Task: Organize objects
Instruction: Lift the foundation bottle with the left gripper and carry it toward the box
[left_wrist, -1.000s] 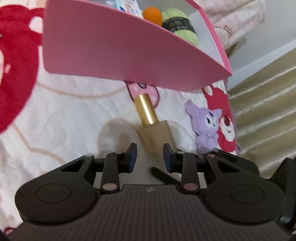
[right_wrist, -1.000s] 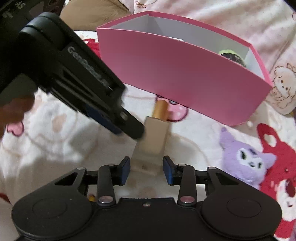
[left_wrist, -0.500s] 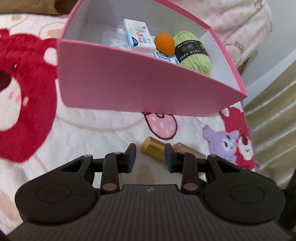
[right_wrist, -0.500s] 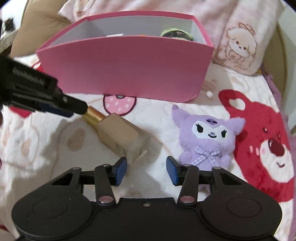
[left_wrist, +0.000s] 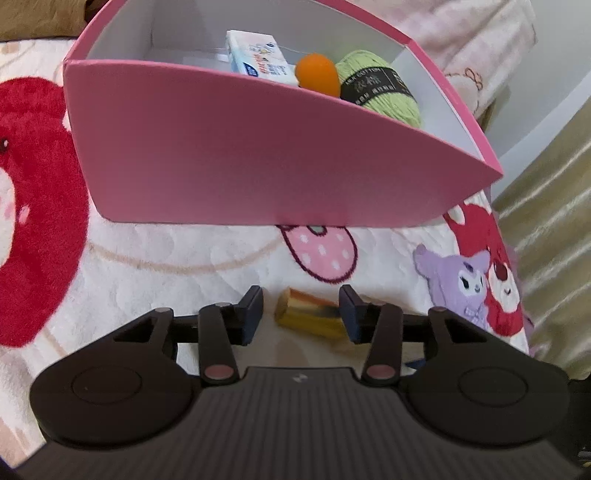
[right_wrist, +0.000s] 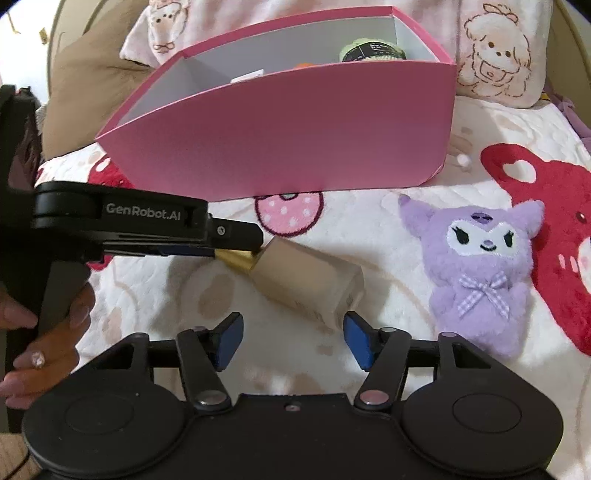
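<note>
Compared with half a second back, we see both grippers opened wider, and the left gripper (left_wrist: 301, 312) now has the gold cap (left_wrist: 308, 314) sitting between its spread pads instead of just ahead of them. In the right wrist view the left gripper (right_wrist: 255, 240) reaches in level from the left edge, tips at the cap, not closed on it as far as we can tell. The right gripper (right_wrist: 293, 338) hovers low at frame bottom, fingers apart, holding nothing. The bottle (right_wrist: 306, 282) lies on its side on the blanket (right_wrist: 369, 221) mid-frame, beige square body, cap pointing left, below the pink box (right_wrist: 288, 136). Purple plush (right_wrist: 480, 269) sits on the right.
</note>
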